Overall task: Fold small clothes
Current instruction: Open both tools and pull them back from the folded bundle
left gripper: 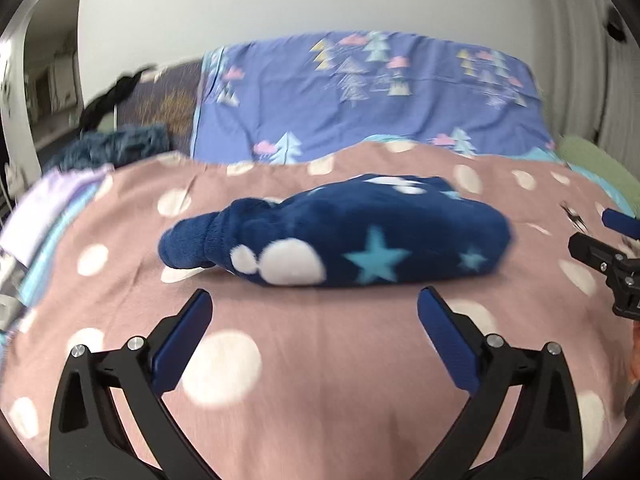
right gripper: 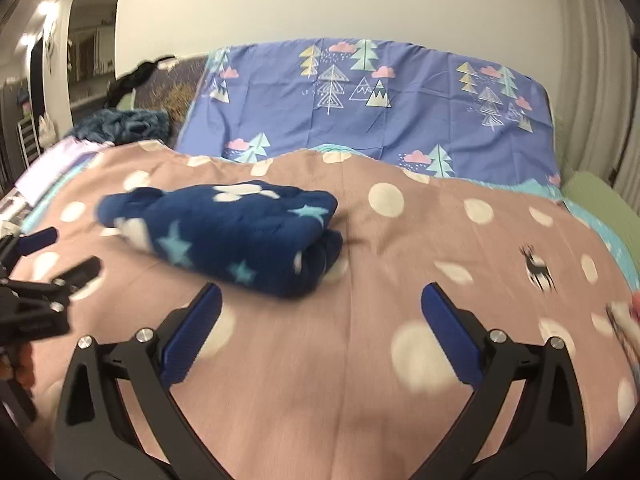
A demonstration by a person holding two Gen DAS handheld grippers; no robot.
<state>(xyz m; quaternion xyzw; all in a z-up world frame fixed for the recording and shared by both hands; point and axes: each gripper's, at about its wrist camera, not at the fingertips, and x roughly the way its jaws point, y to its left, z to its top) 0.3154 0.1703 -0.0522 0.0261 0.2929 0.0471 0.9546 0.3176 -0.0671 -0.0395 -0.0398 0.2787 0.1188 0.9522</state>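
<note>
The folded fleece garment (left gripper: 340, 232) lies on the pink dotted blanket (left gripper: 320, 360), in the middle of the bed. It is dark blue, soft and fuzzy, with light blue stars and white blobs, and it is folded into a thick, puffy bundle. In the left wrist view it sits at about 12 o'clock from the left gripper (left gripper: 315, 330), just past the tips, not touching them. The left gripper's jaws are spread wide with nothing between them; its fingers are black with flat blue pads (left gripper: 184, 344). The right gripper (right gripper: 321, 330) is spread wide too and holds nothing; the garment (right gripper: 224, 236) lies at about 11 o'clock from it, near its left pad but apart. The blanket is smooth and thin, with big white dots. Behind it, at 12 o'clock, lies a purple sheet (left gripper: 360, 92) with little trees and pink clouds. Only the right wrist view shows a small black deer (right gripper: 538, 268) printed on the blanket clearly, and the stacked folds at the garment's right end. Only the left wrist view shows the garment's rolled cuff end (left gripper: 188, 244). Both views are blurry.
</note>
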